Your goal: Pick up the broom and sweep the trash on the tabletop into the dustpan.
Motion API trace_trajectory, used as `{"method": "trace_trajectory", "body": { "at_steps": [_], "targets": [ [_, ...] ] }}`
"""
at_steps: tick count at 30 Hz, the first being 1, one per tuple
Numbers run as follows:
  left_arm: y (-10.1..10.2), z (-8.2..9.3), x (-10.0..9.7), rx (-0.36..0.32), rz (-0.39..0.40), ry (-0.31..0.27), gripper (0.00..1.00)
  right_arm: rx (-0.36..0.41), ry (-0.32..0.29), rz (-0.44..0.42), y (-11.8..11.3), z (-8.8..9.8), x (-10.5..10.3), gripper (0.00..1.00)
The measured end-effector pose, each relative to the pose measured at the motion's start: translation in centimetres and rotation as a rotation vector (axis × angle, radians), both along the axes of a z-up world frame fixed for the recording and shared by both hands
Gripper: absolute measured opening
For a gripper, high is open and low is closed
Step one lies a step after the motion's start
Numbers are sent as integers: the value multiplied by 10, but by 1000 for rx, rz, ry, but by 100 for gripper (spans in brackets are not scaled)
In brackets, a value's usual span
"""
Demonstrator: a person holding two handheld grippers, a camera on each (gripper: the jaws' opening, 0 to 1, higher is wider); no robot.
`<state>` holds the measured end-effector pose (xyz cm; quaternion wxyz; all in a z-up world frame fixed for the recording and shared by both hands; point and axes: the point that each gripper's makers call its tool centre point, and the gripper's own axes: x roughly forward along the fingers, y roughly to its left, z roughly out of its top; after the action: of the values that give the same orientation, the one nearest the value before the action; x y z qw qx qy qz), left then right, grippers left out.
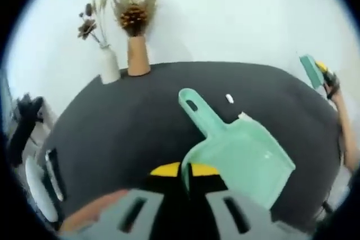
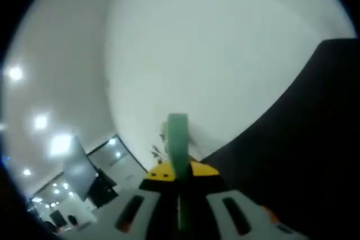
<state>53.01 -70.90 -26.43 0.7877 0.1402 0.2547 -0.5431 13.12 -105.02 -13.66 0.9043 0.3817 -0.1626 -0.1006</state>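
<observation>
Two vases stand behind the dustpan and trash.

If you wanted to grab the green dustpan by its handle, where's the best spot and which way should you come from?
Grip the dustpan on the straight handle, about midway between the hanging hole and the scoop. Come from above with the jaws across the handle, because it lies nearly flat on the black table, narrow, with bare tabletop on both sides. At present the left gripper is shut on the scoop's edge.
</observation>
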Motion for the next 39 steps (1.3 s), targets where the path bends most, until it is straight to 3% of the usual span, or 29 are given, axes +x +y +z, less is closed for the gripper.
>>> {"method": "trace_trajectory", "body": {
  "at_steps": [8,10,11,13,16,19,23,29,32,35,36,39],
  "targets": [
    [26,-1,18,-4,276,113,4,8,-9,6,-5,3,-1,6],
    [37,-2,27,-20,365,111,4,10,-14,8,-6,4,-1,6],
    [40,-2,29,-29,380,97,4,12,-17,9,-8,5,-1,6],
    [46,-2,30,-73,433,122,4,13,-22,12,-5,5,-1,6],
    [56,-1,31,-93,485,91,4,11,-36,24,-3,8,-1,6],
    [55,-6,21,-86,473,149,5,10,-48,34,0,11,-1,6],
    [55,-14,13,-38,440,146,6,9,-62,45,5,13,-1,6],
    [45,-10,6,-49,366,144,18,5,-69,48,12,12,-2,6],
    [39,-5,7,-35,301,87,21,2,-66,46,14,11,-1,6],
    [42,-13,6,57,244,52,22,-3,-58,45,17,10,0,6],
    [40,-11,6,67,217,11,22,-4,-55,43,16,9,0,6],
    [37,-8,9,67,178,-22,25,-9,-48,39,17,8,0,6]
  ]
}}
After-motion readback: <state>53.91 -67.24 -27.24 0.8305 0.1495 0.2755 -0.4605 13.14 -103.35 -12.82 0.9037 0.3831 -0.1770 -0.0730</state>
